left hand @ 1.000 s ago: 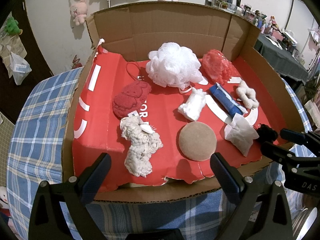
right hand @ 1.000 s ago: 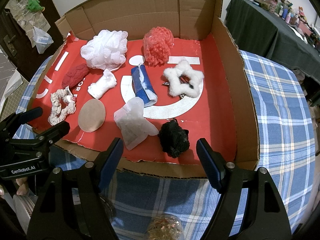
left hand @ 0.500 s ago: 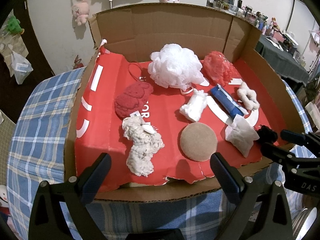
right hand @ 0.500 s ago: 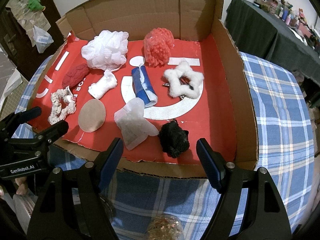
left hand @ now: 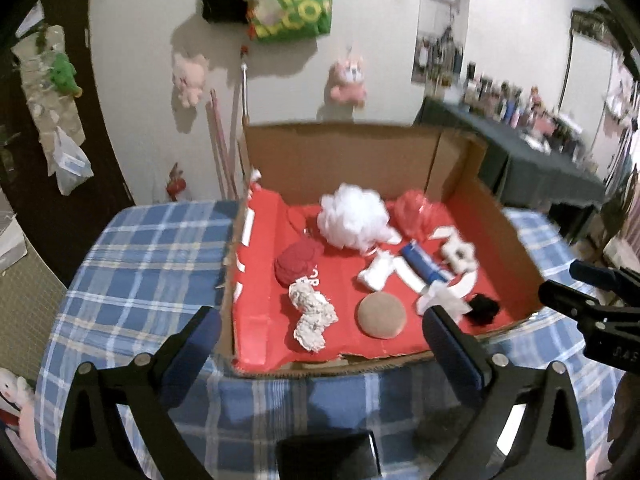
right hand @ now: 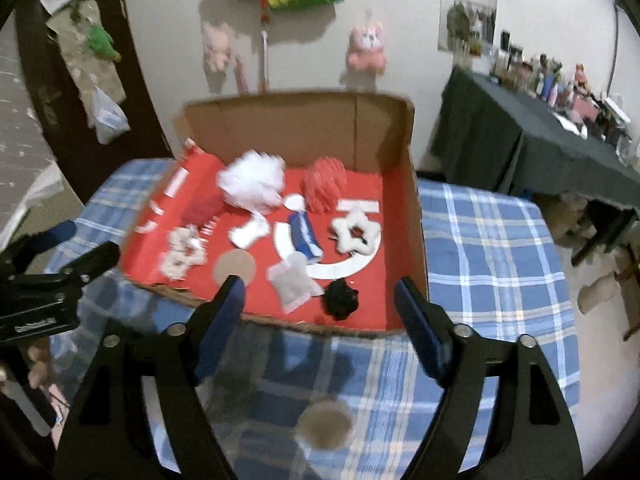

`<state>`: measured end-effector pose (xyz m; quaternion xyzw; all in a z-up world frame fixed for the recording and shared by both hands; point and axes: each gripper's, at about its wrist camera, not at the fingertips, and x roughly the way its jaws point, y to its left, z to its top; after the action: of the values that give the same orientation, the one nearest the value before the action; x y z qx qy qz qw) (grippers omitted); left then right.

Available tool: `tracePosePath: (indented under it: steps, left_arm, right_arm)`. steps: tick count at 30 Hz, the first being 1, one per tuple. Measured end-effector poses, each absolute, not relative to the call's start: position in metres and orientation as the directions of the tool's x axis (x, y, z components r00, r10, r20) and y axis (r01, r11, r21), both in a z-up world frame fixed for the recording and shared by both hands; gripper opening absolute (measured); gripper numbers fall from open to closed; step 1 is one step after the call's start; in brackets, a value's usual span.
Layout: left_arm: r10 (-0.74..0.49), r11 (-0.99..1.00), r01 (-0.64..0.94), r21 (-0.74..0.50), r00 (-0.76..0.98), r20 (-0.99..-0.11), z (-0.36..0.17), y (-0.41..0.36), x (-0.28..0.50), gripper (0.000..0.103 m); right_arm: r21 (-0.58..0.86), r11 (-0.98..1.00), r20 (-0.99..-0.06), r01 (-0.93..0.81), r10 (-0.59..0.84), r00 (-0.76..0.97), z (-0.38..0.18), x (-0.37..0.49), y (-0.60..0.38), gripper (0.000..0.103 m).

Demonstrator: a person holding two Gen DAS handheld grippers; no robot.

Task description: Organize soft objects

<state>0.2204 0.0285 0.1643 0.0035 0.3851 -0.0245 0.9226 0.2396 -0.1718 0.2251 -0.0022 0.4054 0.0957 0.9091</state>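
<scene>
A cardboard box [left hand: 344, 160] with a red floor holds several soft objects: a white mesh pouf [left hand: 354, 220], a red pouf [left hand: 414, 212], a dark red knit piece [left hand: 296, 262], a cream knit piece [left hand: 314, 314], a round tan pad [left hand: 380, 316], a black fluffy piece [left hand: 484, 308] and a white star ring [right hand: 356, 234]. My left gripper [left hand: 320, 332] is open and empty, in front of the box's near edge. My right gripper [right hand: 320, 300] is open and empty, also before the near edge, close to the black piece [right hand: 340, 298].
The box [right hand: 416, 216] stands on a blue plaid tablecloth [right hand: 488, 256]. A round glass object [right hand: 324, 426] lies on the cloth below my right gripper. Plush toys hang on the wall [left hand: 348, 76]. A dark-covered table with clutter [right hand: 540, 128] stands at the right.
Both grippers have pulled back and up from the box, so it looks smaller and the wall now shows. Objects in the box have not moved. Both stay open.
</scene>
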Motion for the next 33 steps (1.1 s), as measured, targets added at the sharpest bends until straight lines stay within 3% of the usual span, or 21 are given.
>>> tracePosePath:
  steps: [3, 11, 16, 26, 33]
  left_arm:
    - [-0.054, 0.999, 0.044, -0.032, 0.748, -0.661, 0.178, 0.03, 0.189, 0.103]
    - [-0.088, 0.995, 0.044, -0.088, 0.805, -0.587, 0.171, 0.03, 0.107, 0.103]
    - [-0.056, 0.998, 0.032, -0.052, 0.817, -0.574, 0.146, 0.021, 0.074, 0.103]
    - [-0.053, 0.998, 0.055, -0.019, 0.728, -0.683, 0.07, 0.006, 0.068, 0.103]
    - [-0.026, 0.999, 0.04, 0.0, 0.657, -0.754, 0.032, 0.003, 0.082, 0.103]
  right_arm:
    - [0.07, 0.978, -0.688, -0.198, 0.191, 0.7, 0.238, 0.205, -0.17, 0.094]
    - [0.055, 0.979, -0.616, -0.196, 0.188, 0.765, 0.22, 0.117, -0.167, 0.098]
    - [0.047, 0.986, -0.634, -0.161, 0.154, 0.758, 0.18, 0.095, -0.166, 0.099]
    - [0.033, 0.995, -0.742, -0.1, 0.091, 0.664, 0.096, 0.104, -0.169, 0.099]
    - [0.013, 0.999, -0.77, -0.048, 0.04, 0.637, 0.075, 0.11, -0.178, 0.099]
